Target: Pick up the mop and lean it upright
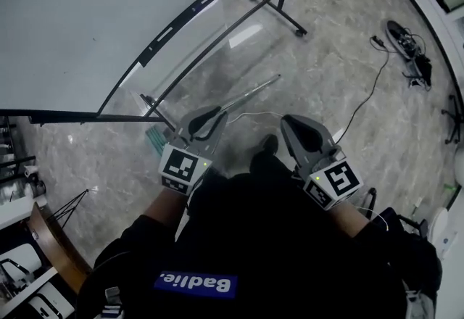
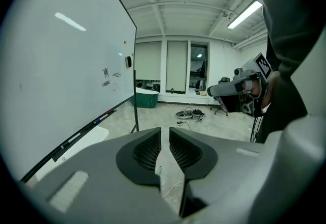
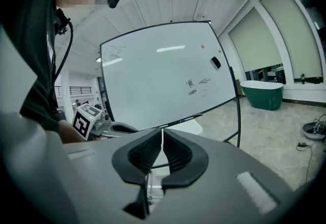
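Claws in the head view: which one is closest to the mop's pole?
The left claw, the one on the picture's left. The mop's pole runs right up behind its tip, while the right claw sits apart from it.

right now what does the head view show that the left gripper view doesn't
Only the head view: the mop lying along the floor, its metal handle angled toward the whiteboard's stand and its green head down by the left tongs. Only the left gripper view: the ceiling lights, the shaded windows on the far wall, and the left tongs' pads slightly apart, gripping nothing. Both: the whiteboard, the right tongs and the grey floor.
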`<state>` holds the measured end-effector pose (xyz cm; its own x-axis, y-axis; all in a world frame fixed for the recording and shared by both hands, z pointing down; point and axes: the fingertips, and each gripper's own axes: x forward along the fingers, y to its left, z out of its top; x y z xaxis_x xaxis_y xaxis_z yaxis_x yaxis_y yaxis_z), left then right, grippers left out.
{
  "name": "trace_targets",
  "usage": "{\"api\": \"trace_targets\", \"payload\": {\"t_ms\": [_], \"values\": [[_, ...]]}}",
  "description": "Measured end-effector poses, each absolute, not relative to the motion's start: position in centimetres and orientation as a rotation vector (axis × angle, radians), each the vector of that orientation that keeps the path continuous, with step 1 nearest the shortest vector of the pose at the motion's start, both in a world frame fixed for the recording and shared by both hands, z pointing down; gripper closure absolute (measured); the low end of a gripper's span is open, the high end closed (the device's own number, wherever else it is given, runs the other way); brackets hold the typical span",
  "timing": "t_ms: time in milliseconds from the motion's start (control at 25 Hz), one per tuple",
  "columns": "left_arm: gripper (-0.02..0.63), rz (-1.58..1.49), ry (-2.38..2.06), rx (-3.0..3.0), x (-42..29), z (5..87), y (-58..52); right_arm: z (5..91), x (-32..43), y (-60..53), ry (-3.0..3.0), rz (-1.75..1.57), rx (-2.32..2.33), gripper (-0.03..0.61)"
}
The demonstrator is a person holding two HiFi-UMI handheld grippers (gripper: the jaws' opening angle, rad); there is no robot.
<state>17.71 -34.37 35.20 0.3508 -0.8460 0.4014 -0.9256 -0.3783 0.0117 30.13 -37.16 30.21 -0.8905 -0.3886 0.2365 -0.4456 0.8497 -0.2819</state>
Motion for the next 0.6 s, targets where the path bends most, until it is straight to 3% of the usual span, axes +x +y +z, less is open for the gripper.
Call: {"api": "trace_targets", "payload": {"t_ms": [600], "values": [[0.453,0.811,-1.452,2.325,23.3,43.1,-46.1,35.8,37.3,-44.6,-2.797,0.716,0.668,0.552]]}}
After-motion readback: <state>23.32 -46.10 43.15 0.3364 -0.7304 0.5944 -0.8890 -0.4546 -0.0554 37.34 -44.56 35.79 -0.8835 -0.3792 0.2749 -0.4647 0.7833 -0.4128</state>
